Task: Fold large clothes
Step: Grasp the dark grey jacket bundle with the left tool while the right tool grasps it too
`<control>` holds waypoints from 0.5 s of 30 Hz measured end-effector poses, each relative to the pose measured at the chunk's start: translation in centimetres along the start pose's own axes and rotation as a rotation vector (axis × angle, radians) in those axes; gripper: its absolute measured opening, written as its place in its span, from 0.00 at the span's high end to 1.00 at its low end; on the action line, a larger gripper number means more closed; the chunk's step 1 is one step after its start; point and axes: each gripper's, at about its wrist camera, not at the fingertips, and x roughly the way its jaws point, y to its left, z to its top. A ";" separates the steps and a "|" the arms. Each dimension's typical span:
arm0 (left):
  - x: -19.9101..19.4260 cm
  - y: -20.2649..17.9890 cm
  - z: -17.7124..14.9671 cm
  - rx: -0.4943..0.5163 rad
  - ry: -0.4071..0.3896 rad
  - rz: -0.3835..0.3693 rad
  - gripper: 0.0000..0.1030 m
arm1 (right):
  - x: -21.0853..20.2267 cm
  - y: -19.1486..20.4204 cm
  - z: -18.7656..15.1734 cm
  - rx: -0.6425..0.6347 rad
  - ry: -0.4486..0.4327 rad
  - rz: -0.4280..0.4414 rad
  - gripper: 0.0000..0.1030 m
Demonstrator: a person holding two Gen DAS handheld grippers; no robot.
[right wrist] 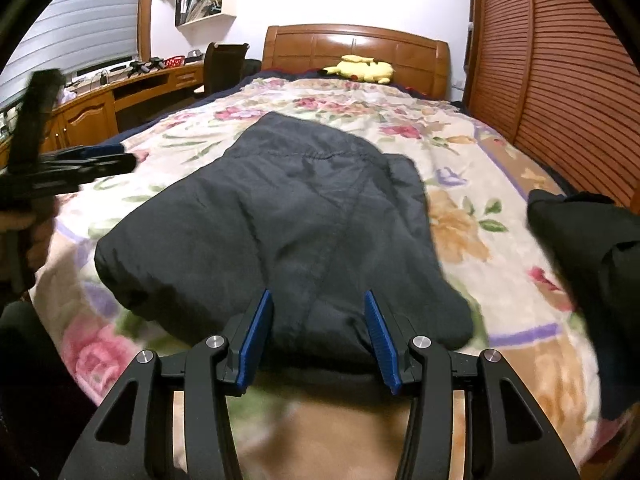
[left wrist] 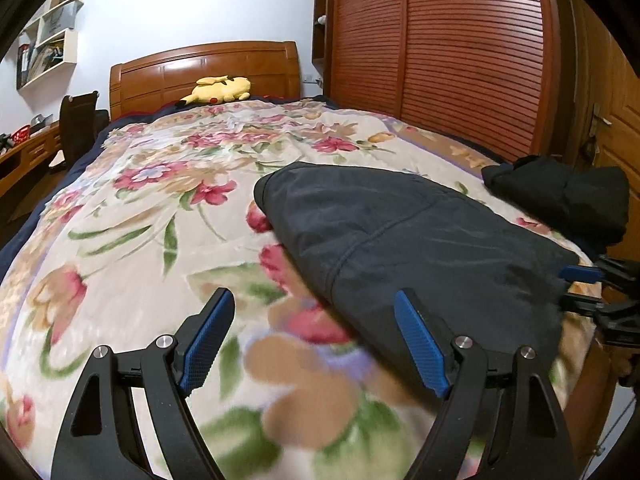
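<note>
The dark garment (right wrist: 280,216) lies partly folded on the near half of the floral bedspread (left wrist: 132,208). The left gripper (left wrist: 316,340) gapes wide and empty; the right gripper (right wrist: 318,340), half open, straddles its near edge ungripped. A shallow pinch could undo the fold. No writing is legible.

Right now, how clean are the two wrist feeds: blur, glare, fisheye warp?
Left wrist view: the floral blanket near the lens is smeared; the dark jacket is sharper; the headboard shows glare patches; wardrobe slats bow strongly. Right wrist view: the left gripper at the frame's left and the black garment at the right are motion-blurred; dark vignette in the corners.
</note>
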 end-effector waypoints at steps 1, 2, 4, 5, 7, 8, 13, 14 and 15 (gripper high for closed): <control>0.5 0.0 0.3 0.003 0.001 0.000 0.20 | -0.4 -0.4 -0.1 0.010 -0.005 0.003 0.52; 1.1 0.1 0.7 0.005 0.002 -0.001 0.20 | -0.8 -0.9 -0.3 0.026 -0.008 0.019 0.52; 2.1 0.2 1.4 0.007 0.003 -0.006 0.20 | -1.6 -1.7 -0.6 0.048 -0.018 0.009 0.52; 2.7 0.3 1.8 0.006 0.006 -0.008 0.20 | -2.0 -1.9 -0.7 0.049 -0.024 -0.015 0.52; 3.8 0.6 2.5 0.003 0.011 -0.010 0.20 | -2.7 -2.3 -1.1 0.053 -0.032 -0.026 0.52; 4.3 0.9 2.9 0.001 0.013 -0.009 0.20 | -2.9 -2.6 -1.3 0.058 -0.030 -0.031 0.52; 7.2 1.9 4.8 -0.006 0.038 0.004 0.20 | -2.4 -3.0 -2.6 0.071 -0.011 -0.081 0.52; 7.9 2.2 5.1 -0.006 0.044 0.007 0.20 | -2.0 -3.1 -2.8 0.081 -0.002 -0.074 0.52; 8.5 2.3 5.4 -0.007 0.048 0.011 0.20 | -1.4 -3.2 -2.9 0.087 0.010 -0.077 0.52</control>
